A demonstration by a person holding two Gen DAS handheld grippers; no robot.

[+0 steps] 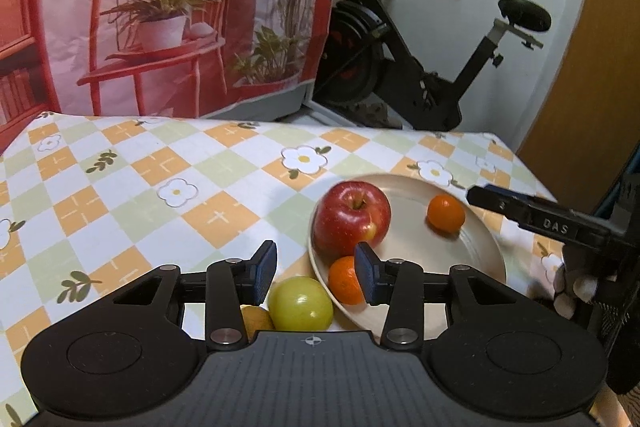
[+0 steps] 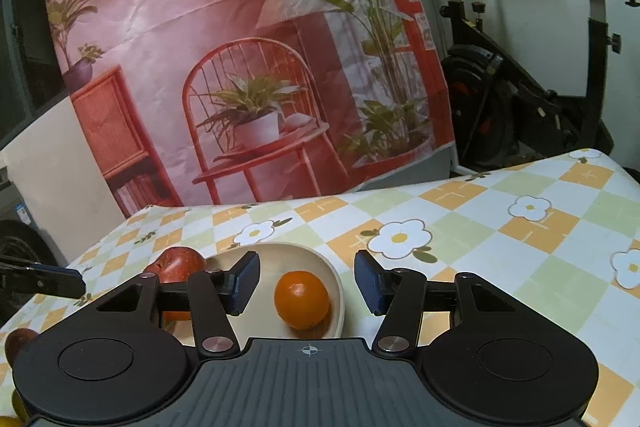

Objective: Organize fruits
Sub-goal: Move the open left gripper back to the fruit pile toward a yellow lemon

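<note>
A beige plate (image 1: 476,251) on the checked tablecloth holds a red apple (image 1: 351,217), an orange (image 1: 446,213) at its far side and a second orange (image 1: 346,281) at its near rim. A green apple (image 1: 300,303) and a yellow fruit (image 1: 256,321) lie on the cloth beside the plate. My left gripper (image 1: 316,273) is open and empty, just above the green apple. My right gripper (image 2: 306,281) is open and empty over the plate (image 2: 280,253), with an orange (image 2: 302,299) between its fingers and the red apple (image 2: 178,263) to the left.
A printed backdrop (image 1: 160,11) stands behind the table and an exercise bike (image 1: 420,67) behind the right corner. The right gripper's finger (image 1: 540,219) reaches over the plate's right side. A dark fruit (image 2: 18,343) lies at the left edge.
</note>
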